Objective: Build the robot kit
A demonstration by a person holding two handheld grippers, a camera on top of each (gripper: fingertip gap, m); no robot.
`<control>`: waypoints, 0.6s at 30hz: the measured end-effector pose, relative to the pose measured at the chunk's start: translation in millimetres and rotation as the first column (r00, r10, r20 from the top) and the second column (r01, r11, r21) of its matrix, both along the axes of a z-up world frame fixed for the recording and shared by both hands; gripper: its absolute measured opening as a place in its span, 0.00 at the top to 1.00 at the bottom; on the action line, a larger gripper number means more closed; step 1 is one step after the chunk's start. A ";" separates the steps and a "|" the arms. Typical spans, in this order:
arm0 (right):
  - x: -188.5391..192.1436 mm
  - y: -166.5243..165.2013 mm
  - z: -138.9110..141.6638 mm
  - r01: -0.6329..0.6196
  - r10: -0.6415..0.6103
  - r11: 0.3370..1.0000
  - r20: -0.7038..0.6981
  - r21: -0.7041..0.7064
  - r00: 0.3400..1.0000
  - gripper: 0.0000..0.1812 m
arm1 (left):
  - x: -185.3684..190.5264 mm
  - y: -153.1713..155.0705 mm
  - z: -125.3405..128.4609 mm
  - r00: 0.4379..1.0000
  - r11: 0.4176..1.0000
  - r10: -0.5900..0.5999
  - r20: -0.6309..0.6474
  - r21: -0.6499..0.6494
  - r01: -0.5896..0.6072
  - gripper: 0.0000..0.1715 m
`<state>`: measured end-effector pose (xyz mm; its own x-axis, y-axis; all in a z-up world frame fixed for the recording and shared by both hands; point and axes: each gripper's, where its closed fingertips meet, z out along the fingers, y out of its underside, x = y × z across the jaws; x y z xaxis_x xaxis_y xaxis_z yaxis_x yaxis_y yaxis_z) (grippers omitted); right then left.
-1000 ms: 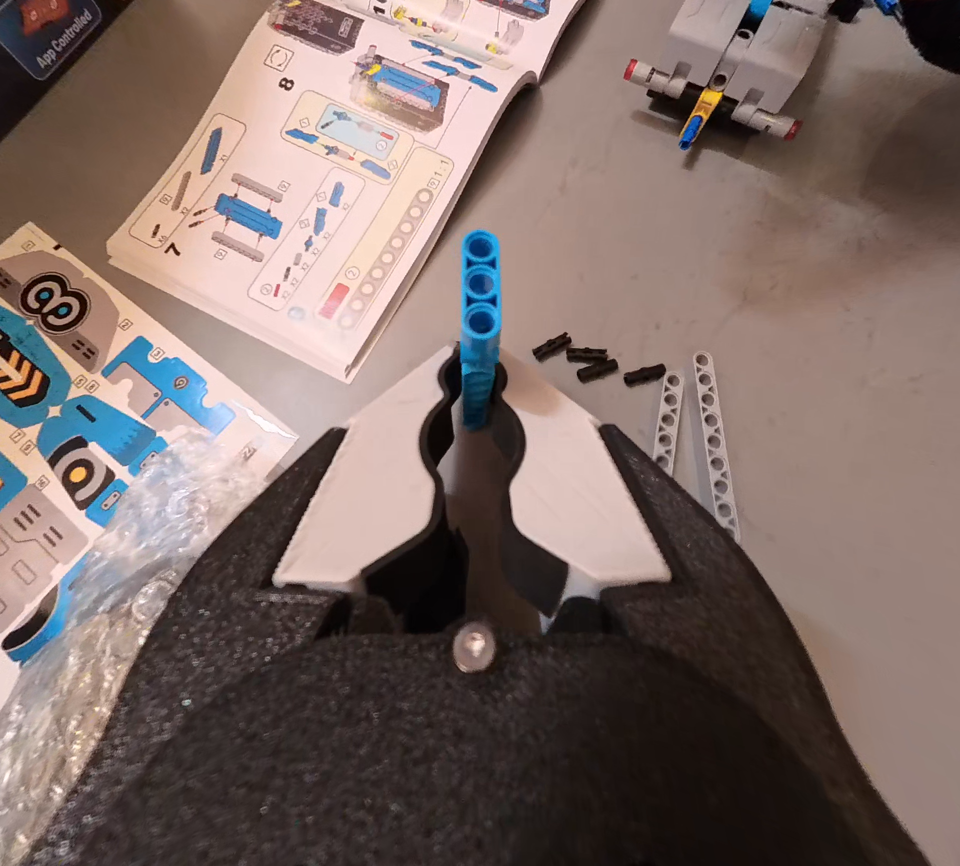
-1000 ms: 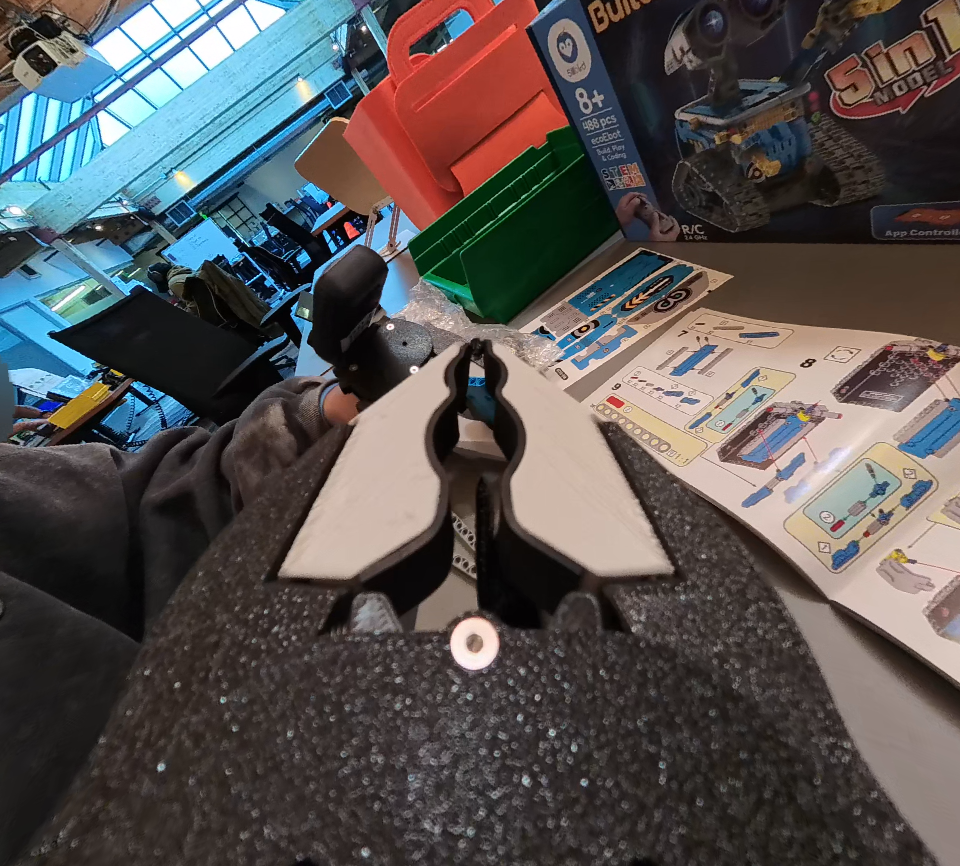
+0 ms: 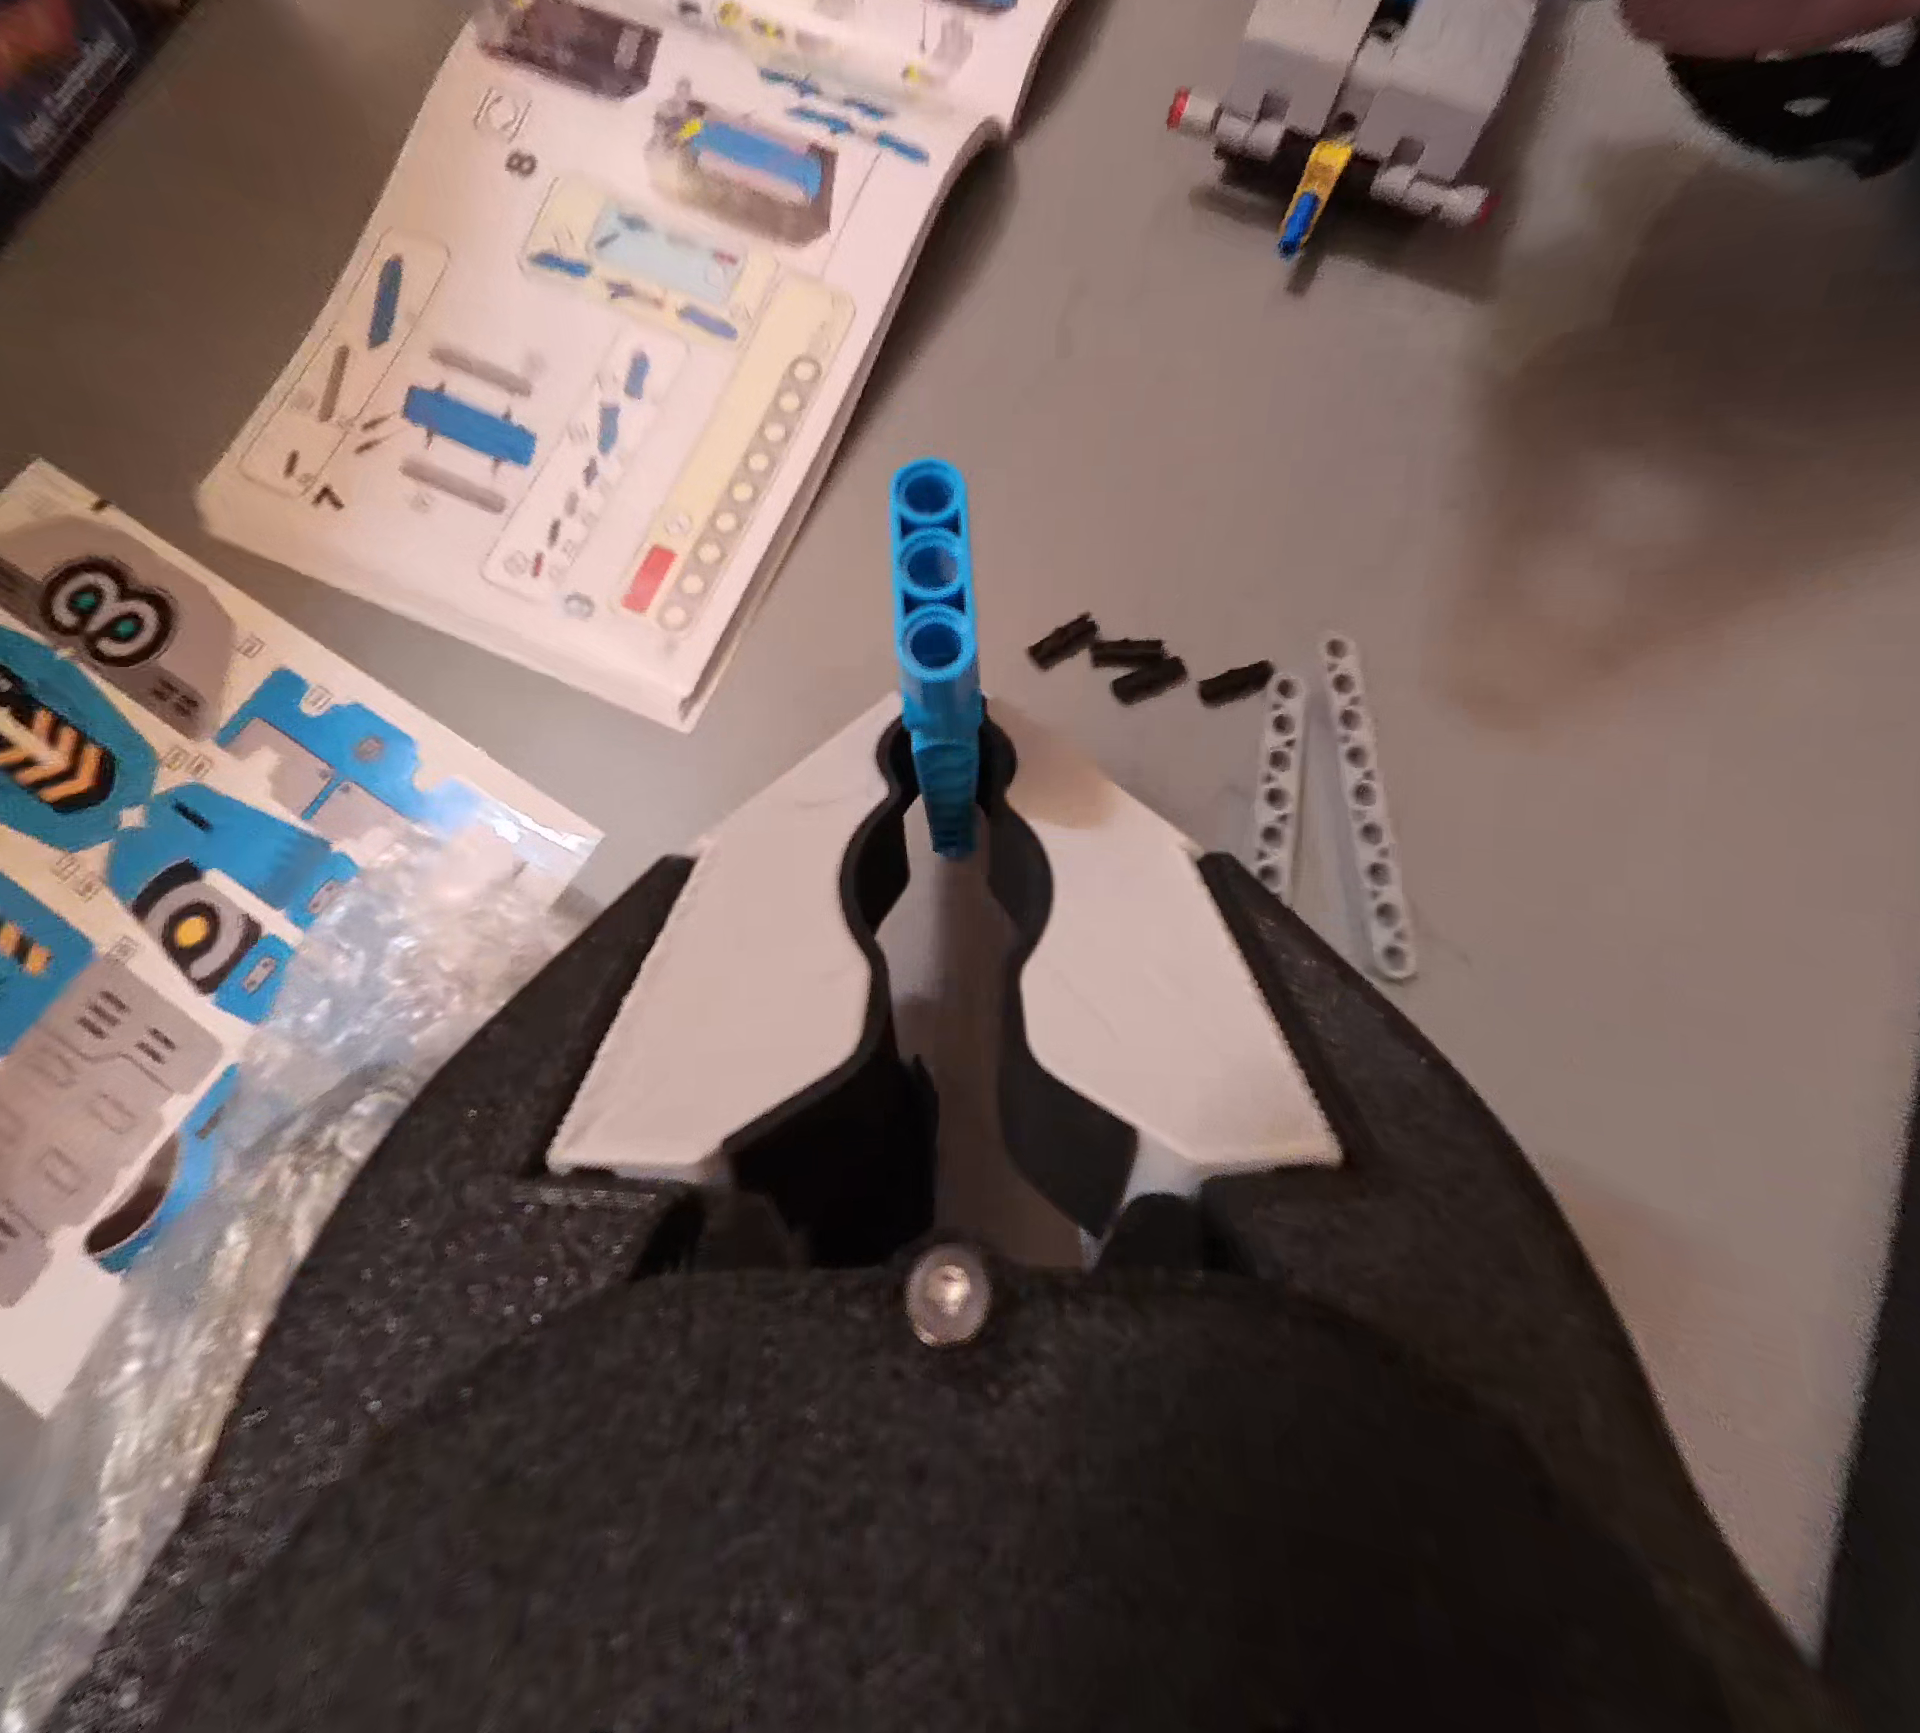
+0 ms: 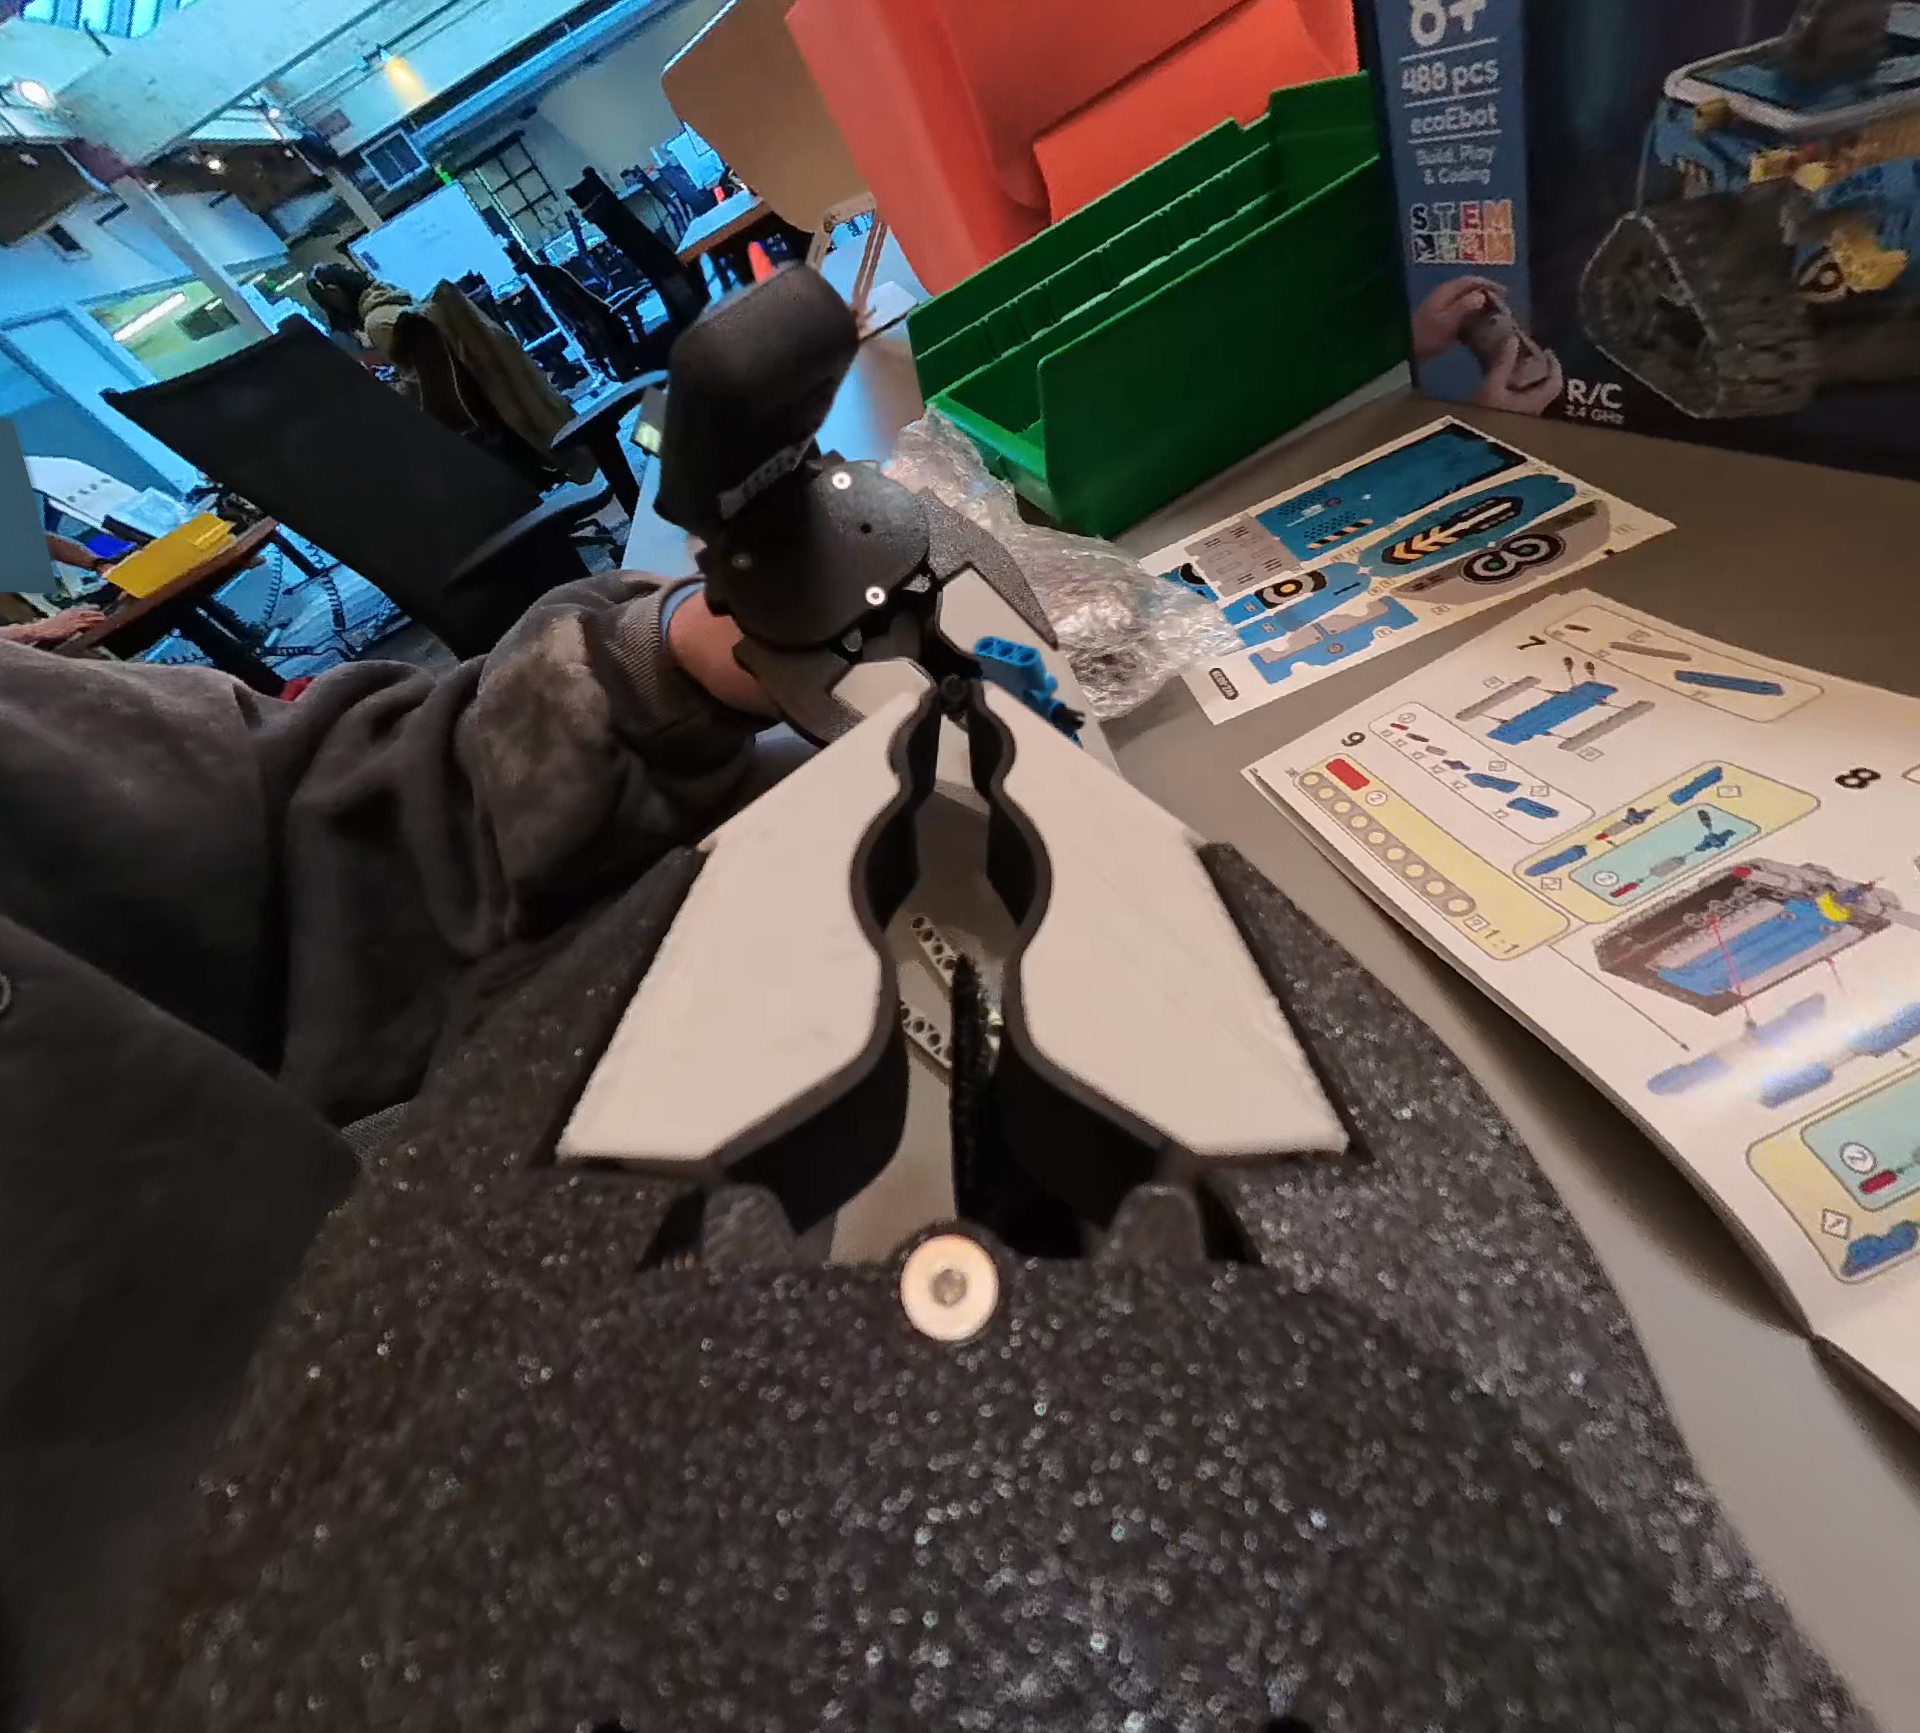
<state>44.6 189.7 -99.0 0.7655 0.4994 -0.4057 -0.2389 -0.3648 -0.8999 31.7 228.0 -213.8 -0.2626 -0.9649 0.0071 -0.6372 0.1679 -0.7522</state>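
Note:
My left gripper [image 3: 940, 738] is shut on a blue beam with round holes [image 3: 935, 571], which sticks out forward above the grey table [image 3: 1247, 436]. Several black pins [image 3: 1143, 660] and two long grey beams [image 3: 1351, 800] lie just right of its tips. My right gripper [image 4: 951, 696] is shut, with a small black pin [image 4: 951, 689] pinched at its tips. It points at the left gripper's black housing [image 4: 821, 540] and the blue beam [image 4: 1006, 657] close ahead.
An open instruction booklet [image 3: 623, 281] lies ahead, with a sticker sheet [image 3: 156, 748] and a clear plastic bag [image 3: 312, 1060] to the left. A grey part-built model [image 3: 1371, 52] sits far right. A green bin [image 4: 1195, 353], an orange case [image 4: 1091, 21] and the kit box [image 4: 1662, 125] stand behind. A sleeve [image 4: 364, 800] is at left. Tip to tip, the grippers are about 12 centimetres apart.
The right gripper has closed in on the left gripper, which now looms larger in its view. The left gripper still holds the blue beam in about the same place. The hand at top right has shifted.

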 end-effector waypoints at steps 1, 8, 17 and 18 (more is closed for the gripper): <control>0.9 0.2 0.0 0.003 -0.003 1.000 -0.005 -0.002 1.000 0.98 | 0.1 4.8 -3.0 1.000 1.000 0.014 -0.006 0.018 -0.014 0.96; -2.1 -1.1 2.2 -0.010 0.010 1.000 -0.013 0.005 1.000 0.98 | -0.9 2.6 -10.1 1.000 1.000 -0.001 -0.028 0.020 0.002 0.96; -2.8 -2.3 3.6 -0.018 0.018 1.000 -0.026 0.005 1.000 0.98 | -6.7 5.8 -6.5 0.999 1.000 -0.003 -0.046 0.014 0.004 0.94; -2.8 -2.3 3.4 -0.019 0.019 1.000 -0.026 0.004 0.999 0.98 | -7.9 5.9 -6.4 0.999 1.000 -0.007 -0.049 0.012 0.007 0.94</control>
<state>41.8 187.4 -95.6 0.7453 0.5152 -0.4231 -0.2551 -0.3659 -0.8950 23.8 233.9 -220.2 -0.2688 -0.9632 0.0082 -0.6723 0.1815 -0.7177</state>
